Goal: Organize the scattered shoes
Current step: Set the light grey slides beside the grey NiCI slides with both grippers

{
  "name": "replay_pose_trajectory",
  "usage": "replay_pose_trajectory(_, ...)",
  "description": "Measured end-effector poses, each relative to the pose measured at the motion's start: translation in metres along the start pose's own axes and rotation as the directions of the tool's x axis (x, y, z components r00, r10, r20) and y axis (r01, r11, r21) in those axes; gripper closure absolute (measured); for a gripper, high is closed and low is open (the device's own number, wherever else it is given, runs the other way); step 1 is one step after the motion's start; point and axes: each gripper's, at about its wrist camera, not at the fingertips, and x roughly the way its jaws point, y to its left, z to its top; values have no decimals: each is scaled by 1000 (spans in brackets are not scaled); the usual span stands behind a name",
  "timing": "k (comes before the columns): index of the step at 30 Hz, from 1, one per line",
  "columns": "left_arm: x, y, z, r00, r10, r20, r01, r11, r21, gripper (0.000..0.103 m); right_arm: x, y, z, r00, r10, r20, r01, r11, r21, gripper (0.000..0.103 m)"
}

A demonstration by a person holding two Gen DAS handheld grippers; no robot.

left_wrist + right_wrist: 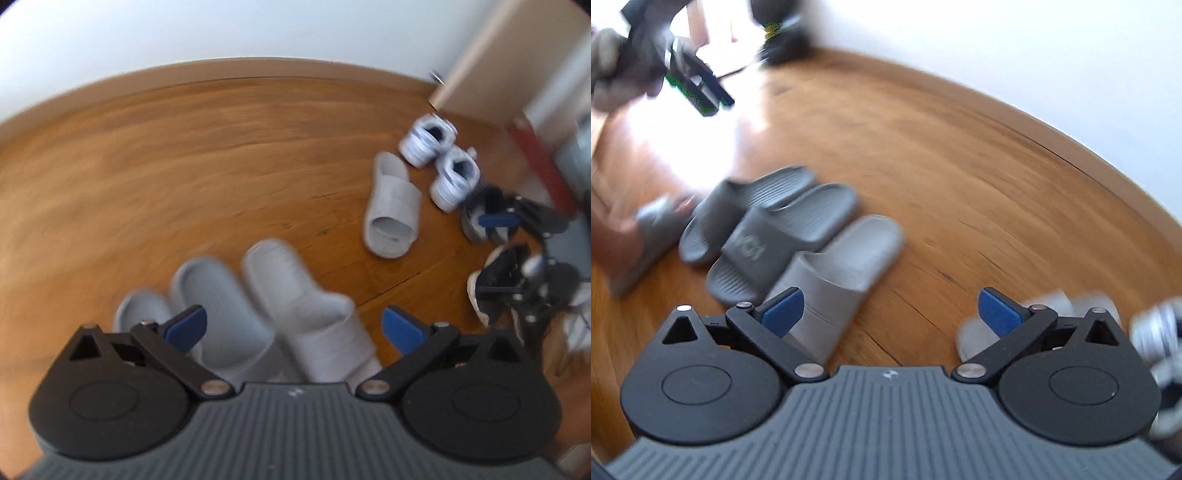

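In the left wrist view my left gripper (293,326) is open above a row of slides on the wooden floor: two darker grey slides (218,306) and a light grey slide (295,295). Its pads touch nothing. A second light grey slide (391,206) lies apart to the right, beside a pair of white sneakers (443,158). My right gripper (891,312) is wide open with only bare floor between its fingers. In its view the dark grey slides (775,225) and the light grey slide (846,262) lie left of centre, and a blurred pale slide (967,332) lies under the right finger.
A black sneaker (487,284) lies at the right, behind the other gripper's blue pad (496,220). A person's foot in a grey slide (650,232) stands at the left. A white wall with a wooden skirting (221,70) bounds the floor. A door frame (480,62) stands at the far right.
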Motion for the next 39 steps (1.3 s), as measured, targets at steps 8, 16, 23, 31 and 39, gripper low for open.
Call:
replay_pose_trajectory(8,192,-80,129,982,-191,0,189,972,-142,0,-12,-46,-59,994,-98,-54,109,953,282,0)
replay_pose_trajectory(16,306,-76,139,979,-176,-98,86,804,-588,14,-15,-78,-86,985,-101,-141,148,913,380,0)
replay_pose_trajectory(23,289,-42,83,949,-237,-209,29,724,-689,27,-13,-103,-93,988,-79,-136,132,887,443,0)
replay_pose_trajectory(31,52,-36,57,972,1,-234,-84,935,-344,8,40,-142,-78,997,-32,-77,71,806,587,0)
replay_pose_trajectory(39,-69,14,13,991,124,-51,-134,910,-393,0,149,-159,-54,983,-33,-180,149,718,680,0)
